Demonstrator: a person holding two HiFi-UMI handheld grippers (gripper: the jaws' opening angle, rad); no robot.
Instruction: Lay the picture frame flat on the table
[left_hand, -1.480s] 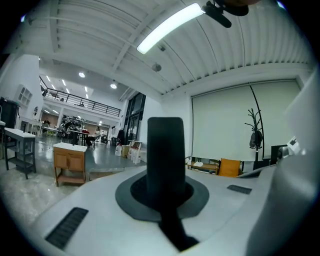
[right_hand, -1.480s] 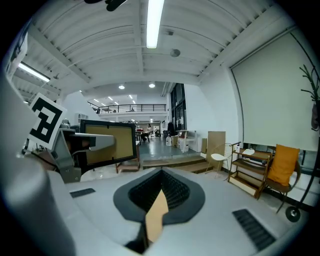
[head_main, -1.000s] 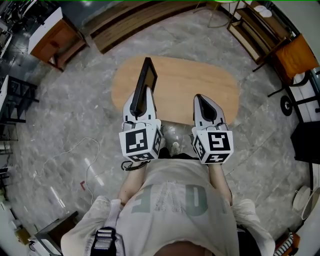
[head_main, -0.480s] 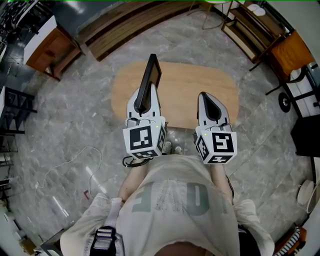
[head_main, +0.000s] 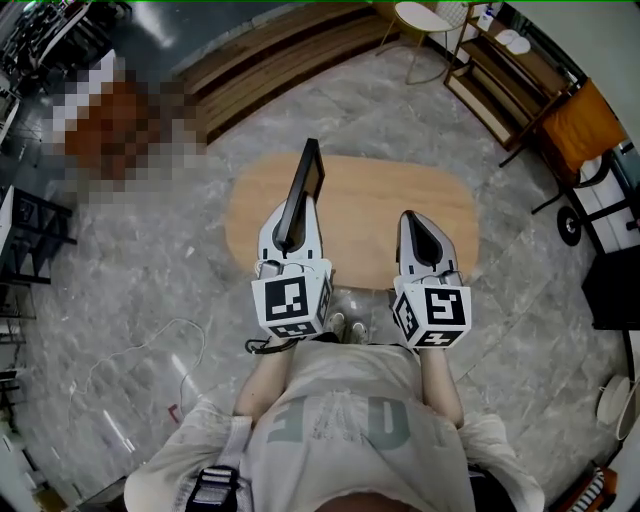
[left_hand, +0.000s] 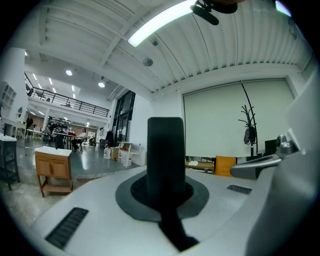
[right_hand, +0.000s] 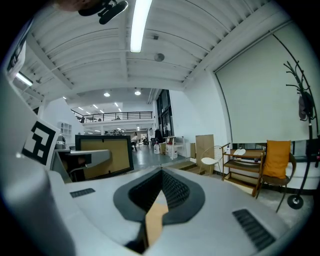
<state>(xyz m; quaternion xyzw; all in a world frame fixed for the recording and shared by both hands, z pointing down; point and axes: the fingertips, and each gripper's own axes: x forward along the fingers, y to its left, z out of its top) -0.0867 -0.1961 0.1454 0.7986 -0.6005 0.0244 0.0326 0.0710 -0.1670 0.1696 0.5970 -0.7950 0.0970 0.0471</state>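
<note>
A black picture frame (head_main: 302, 185) stands upright on edge over the left part of the oval wooden table (head_main: 370, 195), with my left gripper (head_main: 293, 217) shut on its near end. In the left gripper view the frame (left_hand: 166, 150) rises edge-on between the jaws of that gripper (left_hand: 166, 194). My right gripper (head_main: 413, 220) hovers over the table's near right edge, shut and empty. Its own view shows the right gripper's (right_hand: 161, 196) pads nearly meeting, with a sliver of table (right_hand: 156, 217) below, and the frame's tan face (right_hand: 102, 155) to the left.
Marble floor surrounds the table. Wooden shelves (head_main: 510, 75) and an orange chair (head_main: 590, 110) stand at the upper right, a small white round table (head_main: 420, 15) behind. A long wooden platform (head_main: 270, 45) lies beyond the table. A cable (head_main: 130, 345) trails on the floor at left.
The left gripper has carried the upright frame a little farther out over the table. The right gripper has edged forward beside it. Both grippers stay shut.
</note>
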